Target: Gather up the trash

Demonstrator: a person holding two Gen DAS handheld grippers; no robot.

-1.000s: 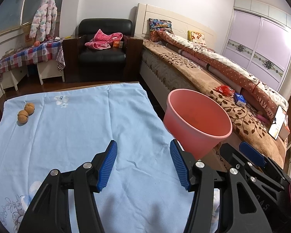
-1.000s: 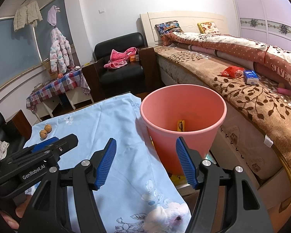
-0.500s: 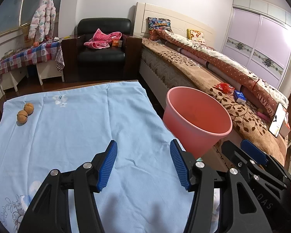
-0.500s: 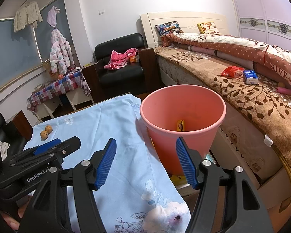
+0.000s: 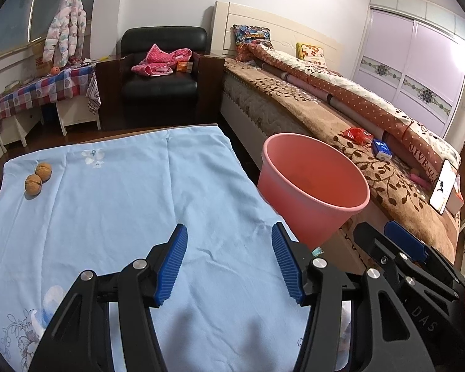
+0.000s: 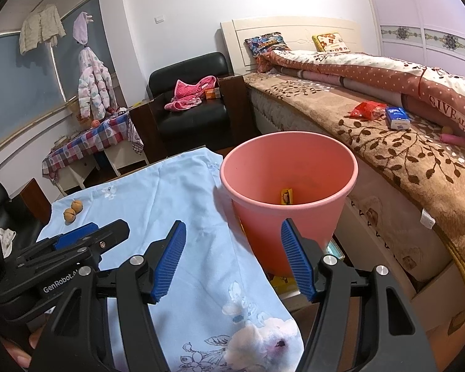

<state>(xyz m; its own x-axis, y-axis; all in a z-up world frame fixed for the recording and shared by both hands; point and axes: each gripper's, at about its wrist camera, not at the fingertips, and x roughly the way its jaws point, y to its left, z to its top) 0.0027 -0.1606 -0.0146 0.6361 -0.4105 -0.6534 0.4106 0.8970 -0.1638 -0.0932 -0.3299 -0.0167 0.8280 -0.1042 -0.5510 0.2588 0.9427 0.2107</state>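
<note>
Both claws gape empty, right gripper (image 6: 231, 259) just short of the pink bin (image 6: 294, 223) (yellow wrapper (image 6: 285, 196) inside), left gripper (image 5: 229, 262) above the blue cloth (image 5: 124, 204).

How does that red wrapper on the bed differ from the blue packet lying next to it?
The red wrapper looks crumpled and shiny, with an irregular outline; the blue packet is a neat, flat-sided block with white edging. The wrapper lies nearer the headboard, the packet nearer the foot. Both rest on the brown leaf-patterned blanket, outside the pink bin.
</note>
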